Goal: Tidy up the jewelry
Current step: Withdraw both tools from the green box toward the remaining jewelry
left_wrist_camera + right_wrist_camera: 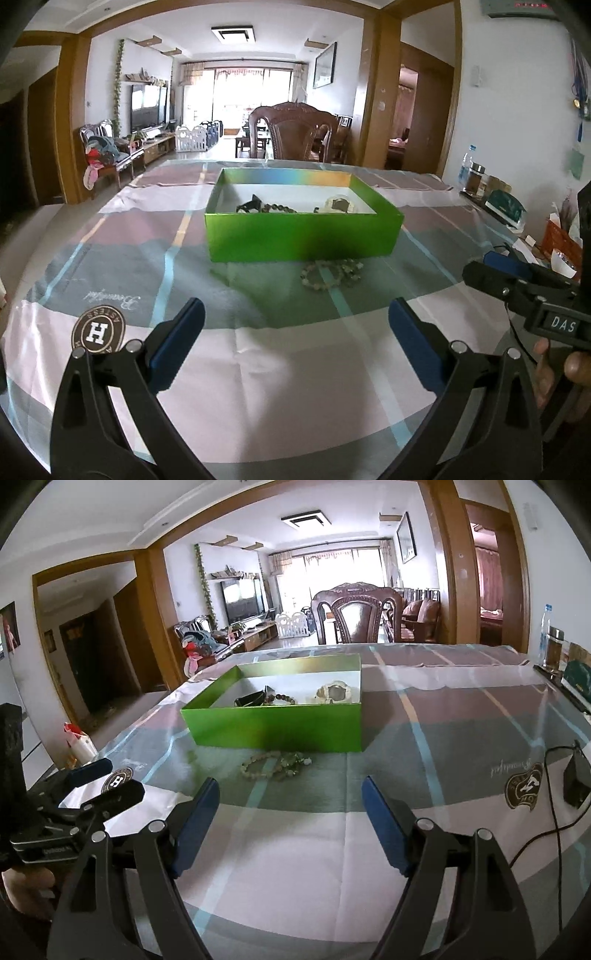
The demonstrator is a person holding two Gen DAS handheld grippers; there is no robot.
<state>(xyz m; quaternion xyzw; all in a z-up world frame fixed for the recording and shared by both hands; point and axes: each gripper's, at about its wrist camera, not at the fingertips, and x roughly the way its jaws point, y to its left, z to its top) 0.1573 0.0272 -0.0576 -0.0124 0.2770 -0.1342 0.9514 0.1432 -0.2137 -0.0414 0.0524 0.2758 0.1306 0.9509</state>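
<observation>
Pale bead bracelets lie out on the surface, just in front of the green box. Inside the box: dark beads, a black piece and a pale one. Most looks done, judging by that. Left gripper and right gripper hang near the box's front, fingers apart, empty.

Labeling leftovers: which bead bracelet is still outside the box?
The pale green bead bracelet on the tablecloth before the green box; the dark bead bracelet lies inside.
</observation>
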